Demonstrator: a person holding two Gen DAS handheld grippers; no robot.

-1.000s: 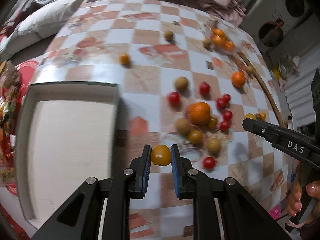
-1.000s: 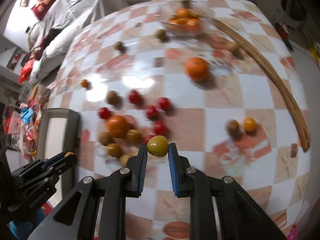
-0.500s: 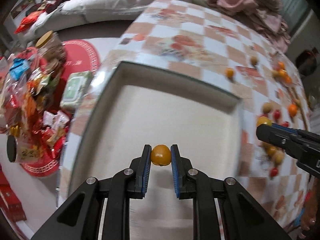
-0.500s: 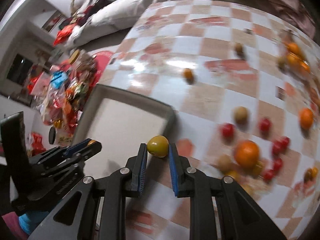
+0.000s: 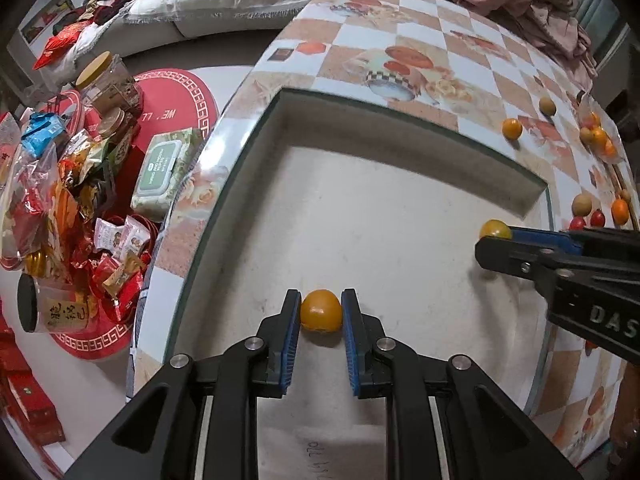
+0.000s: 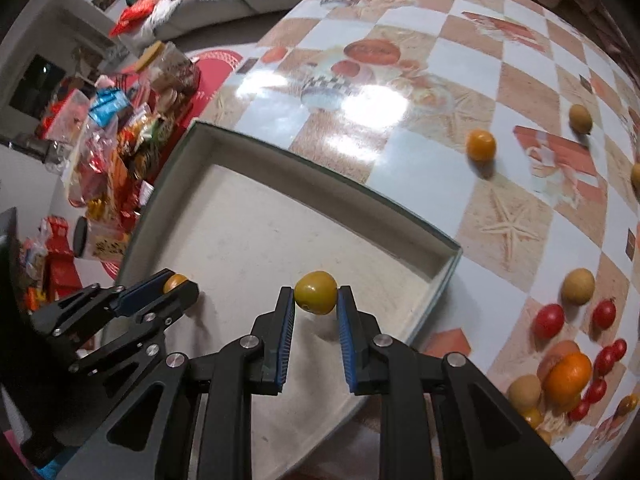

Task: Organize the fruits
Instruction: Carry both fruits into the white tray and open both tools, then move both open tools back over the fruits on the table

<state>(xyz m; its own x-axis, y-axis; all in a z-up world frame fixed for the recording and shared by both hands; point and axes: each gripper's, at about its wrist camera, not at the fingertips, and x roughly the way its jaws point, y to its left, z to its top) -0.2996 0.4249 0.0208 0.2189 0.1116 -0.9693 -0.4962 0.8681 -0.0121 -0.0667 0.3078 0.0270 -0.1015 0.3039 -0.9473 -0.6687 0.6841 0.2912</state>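
My left gripper (image 5: 321, 312) is shut on a small orange fruit (image 5: 321, 311) and holds it low over the floor of the shallow white tray (image 5: 400, 216). My right gripper (image 6: 316, 298) is shut on a yellow-orange fruit (image 6: 316, 292) over the tray's (image 6: 248, 236) right part. In the left wrist view the right gripper (image 5: 496, 240) comes in from the right with its fruit (image 5: 495, 229). In the right wrist view the left gripper (image 6: 172, 288) sits at the lower left with its fruit (image 6: 177, 281).
Loose fruits lie on the chequered table right of the tray: a large orange (image 6: 568, 374), red tomatoes (image 6: 549, 320), brown round fruits (image 6: 577, 286), a small orange fruit (image 6: 481, 145). Snack packets and jars (image 5: 60, 184) crowd the floor left of the table.
Both grippers have carried their fruits leftward from the fruit pile to over the tray, and both now sit lower and deeper inside it.
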